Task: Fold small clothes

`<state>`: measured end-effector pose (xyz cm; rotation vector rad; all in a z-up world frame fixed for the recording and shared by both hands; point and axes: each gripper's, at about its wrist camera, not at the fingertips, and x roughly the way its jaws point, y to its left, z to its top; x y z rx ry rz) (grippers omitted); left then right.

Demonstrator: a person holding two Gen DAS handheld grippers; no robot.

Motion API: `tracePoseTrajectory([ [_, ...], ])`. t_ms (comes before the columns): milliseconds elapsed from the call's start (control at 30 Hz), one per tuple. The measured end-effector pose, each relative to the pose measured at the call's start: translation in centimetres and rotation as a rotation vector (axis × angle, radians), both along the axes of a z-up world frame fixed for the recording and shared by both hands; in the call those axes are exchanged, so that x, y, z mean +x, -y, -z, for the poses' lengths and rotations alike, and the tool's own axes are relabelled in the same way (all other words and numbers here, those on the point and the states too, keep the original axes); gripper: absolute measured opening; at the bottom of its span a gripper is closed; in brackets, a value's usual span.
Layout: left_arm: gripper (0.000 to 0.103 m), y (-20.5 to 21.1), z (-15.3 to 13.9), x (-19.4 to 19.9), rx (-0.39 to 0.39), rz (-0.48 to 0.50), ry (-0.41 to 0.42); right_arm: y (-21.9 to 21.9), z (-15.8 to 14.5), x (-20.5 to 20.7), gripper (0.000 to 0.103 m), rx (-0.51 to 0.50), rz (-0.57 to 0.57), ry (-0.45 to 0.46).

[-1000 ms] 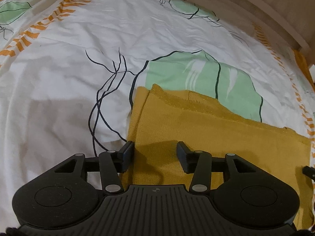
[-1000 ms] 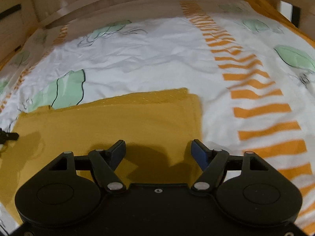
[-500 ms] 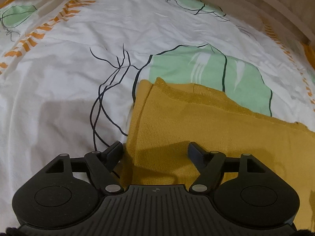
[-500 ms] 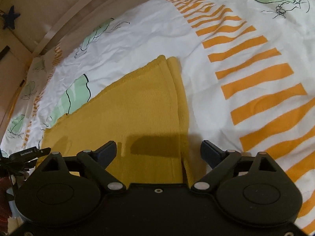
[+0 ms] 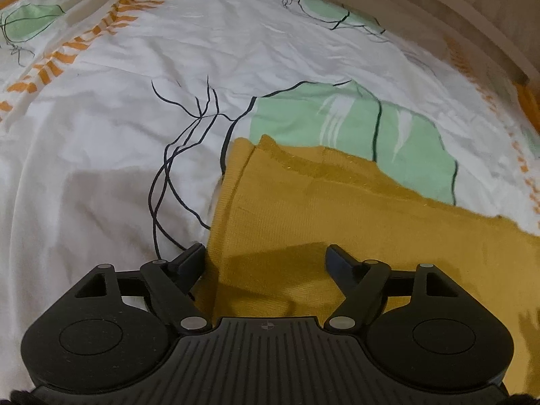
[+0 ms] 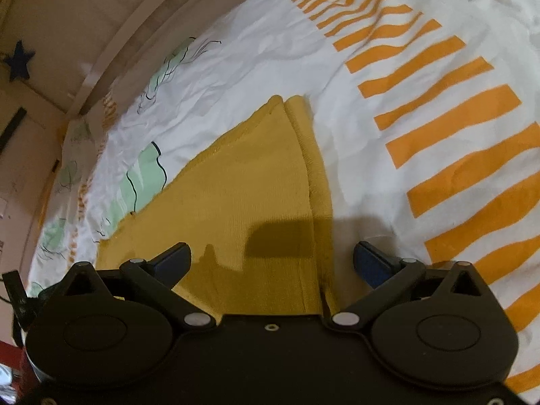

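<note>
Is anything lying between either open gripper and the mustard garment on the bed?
Nothing visible. The left gripper and right gripper both stand open directly over the mustard garment, which lies flat on the printed bedsheet with no other object on it.

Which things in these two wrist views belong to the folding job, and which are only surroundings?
Belongs to the job:
- mustard-yellow knit garment, lying flat and partly folded
- left gripper, fingers open over the garment's left edge
- right gripper, fingers open over its right edge

Only surroundings:
- printed bedsheet beneath
- wooden bed frame
- dark star decoration
</note>
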<state>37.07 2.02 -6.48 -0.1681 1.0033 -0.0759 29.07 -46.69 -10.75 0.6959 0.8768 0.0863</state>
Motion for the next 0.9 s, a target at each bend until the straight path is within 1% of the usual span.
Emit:
tracePoseTrajectory([
  [100,0.075,1.1,-1.4,-0.8,0.018,0.029,0.034,0.2,0.0,0.1,0.103,0.013,-0.006,-0.006],
  [200,0.076,3.1,-3.2,-1.9,0.041,0.094,0.066,0.2,0.1,0.4,0.103,0.012,-0.021,-0.009],
  [267,0.076,4.5,-4.2,-3.0,0.039,0.137,0.085,0.3,0.1,0.5,0.103,0.007,-0.038,-0.007],
  [367,0.076,6.9,-4.9,-4.0,0.029,0.199,0.079,0.4,0.1,0.4,0.103,0.014,-0.045,-0.006],
  [433,0.076,8.6,-4.9,-4.0,0.036,0.237,0.063,0.4,0.1,0.5,0.103,0.015,-0.045,-0.008],
  [600,0.075,11.6,-4.3,-2.7,0.038,0.240,0.021,0.6,0.0,0.7,0.103,0.015,-0.058,-0.014],
  [767,0.075,14.1,-3.3,-1.7,0.101,0.221,-0.005,1.0,0.1,0.8,0.103,0.048,-0.051,-0.021],
  [900,0.076,15.2,-1.7,-1.0,0.138,0.219,-0.047,1.3,0.2,0.9,0.103,0.069,-0.049,-0.024],
])
